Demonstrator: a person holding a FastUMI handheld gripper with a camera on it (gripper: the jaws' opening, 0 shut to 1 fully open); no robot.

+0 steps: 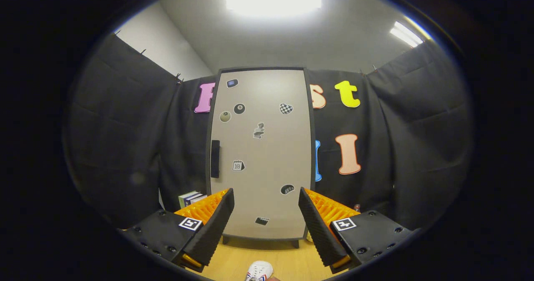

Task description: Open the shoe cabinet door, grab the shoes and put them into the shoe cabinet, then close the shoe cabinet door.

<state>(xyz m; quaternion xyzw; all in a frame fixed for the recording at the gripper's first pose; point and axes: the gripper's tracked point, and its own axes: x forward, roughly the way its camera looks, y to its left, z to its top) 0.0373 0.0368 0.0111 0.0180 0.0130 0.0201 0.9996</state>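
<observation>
Gripper view: the gripper (266,214) faces a tall, narrow shoe cabinet (260,147) standing upright on short legs on a pale wooden floor (233,260), backed against the booth's black cloth wall (125,139). The fingers are spread wide and hold nothing; their inner pads (217,227) look ribbed and foam-like.

The cabinet door is shut. It is a smooth, matt, beige panel in a dark frame, dotted with small stickers. Its long axis runs vertically. A slim dark handle (215,159) runs vertically along the door's left edge, about halfway up, so the door seems to hinge on the right. The handle lies ahead of the gripper, above and slightly left of the left finger, and well beyond the fingertips.

A white shoe (259,270) with red and blue trim lies on the floor below and between the fingers, nearer than the cabinet's front edge. Only its toe can be seen.

A few upright books (192,198) stand by the cabinet's lower left corner.

Judged from this, opening the door comes first: the gripper would need to rise and shift left towards the handle.
</observation>
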